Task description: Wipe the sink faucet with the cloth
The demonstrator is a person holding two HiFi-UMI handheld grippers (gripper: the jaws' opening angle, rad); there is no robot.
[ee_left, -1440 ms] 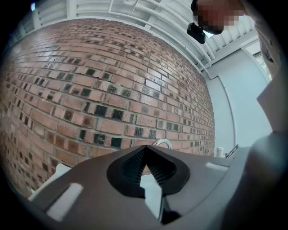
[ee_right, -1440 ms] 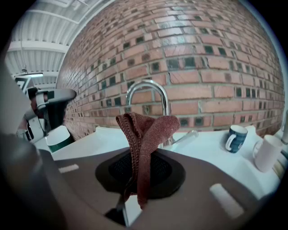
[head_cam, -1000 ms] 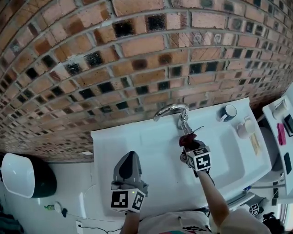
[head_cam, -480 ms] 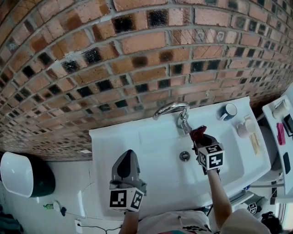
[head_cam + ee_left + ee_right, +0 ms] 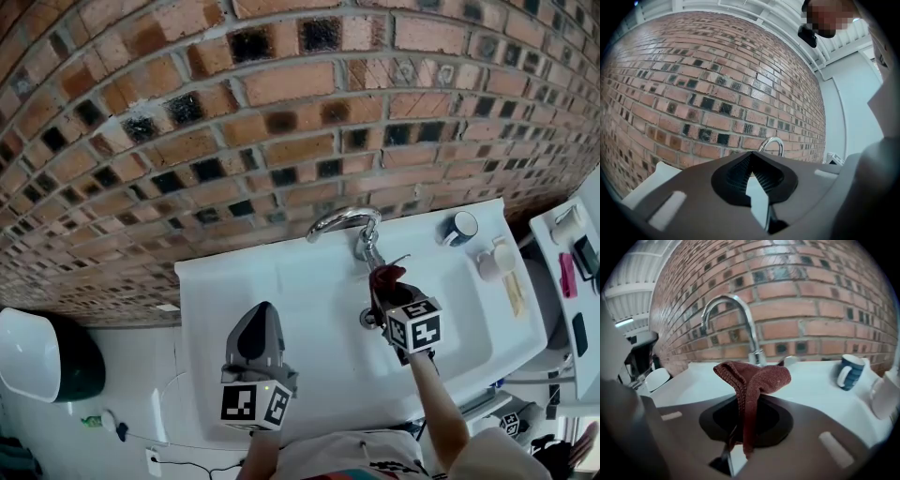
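A chrome faucet (image 5: 344, 223) with a curved spout stands at the back of the white sink (image 5: 281, 291), against the brick wall. My right gripper (image 5: 386, 281) is shut on a dark red cloth (image 5: 387, 276), just in front of the faucet's base. In the right gripper view the cloth (image 5: 754, 378) droops over the shut jaws, and the faucet (image 5: 736, 315) rises close behind it. My left gripper (image 5: 260, 339) hovers over the sink's left part, shut and holding nothing. The left gripper view shows the faucet (image 5: 772, 145) far off above the jaws.
A blue mug (image 5: 461, 228) sits on the sink's back right corner, also seen in the right gripper view as a blue mug (image 5: 850, 371). White items (image 5: 494, 262) lie along the right rim. The drain (image 5: 369, 320) is beside my right gripper. A toilet (image 5: 42, 356) stands at left.
My right gripper swung right with the cloth, away from the faucet base, then came back left toward it. The left gripper stayed where it was.
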